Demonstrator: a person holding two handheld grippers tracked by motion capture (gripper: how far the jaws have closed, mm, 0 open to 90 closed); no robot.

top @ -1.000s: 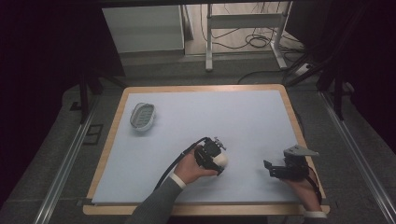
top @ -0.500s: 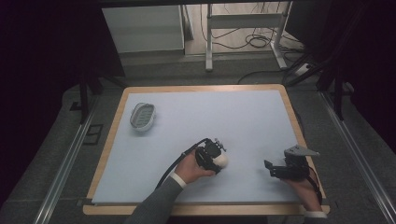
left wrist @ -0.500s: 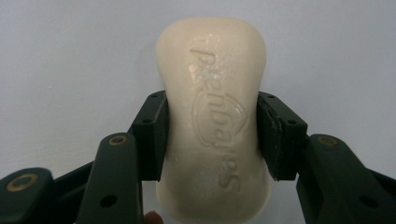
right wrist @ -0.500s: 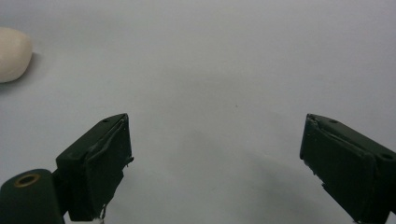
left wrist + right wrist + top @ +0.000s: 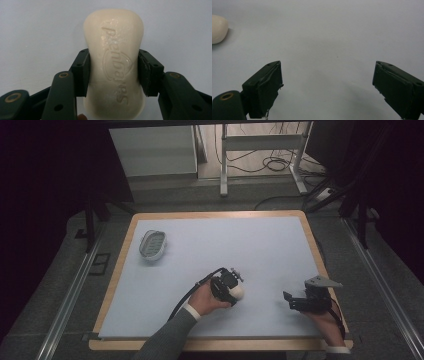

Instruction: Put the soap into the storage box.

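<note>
Left claw (image 5: 113, 72) clamps soap (image 5: 115, 62) over desk (image 5: 260, 245) | right claw (image 5: 327, 87) spread wide, empty | dish (image 5: 152, 244) far left

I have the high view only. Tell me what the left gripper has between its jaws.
Observer: A cream bar of soap, clamped at its narrow waist by both pads of the left gripper.
Operator: Give me its face.
Observer: Raised lettering faces the left gripper's camera, running along the bar's length.
Operator: Now the right gripper.
Observer: The right gripper has its jaws wide apart with bare blue-white table between them.
Operator: Say what else its camera catches.
Observer: One rounded end of the soap at the frame's upper left edge.
</note>
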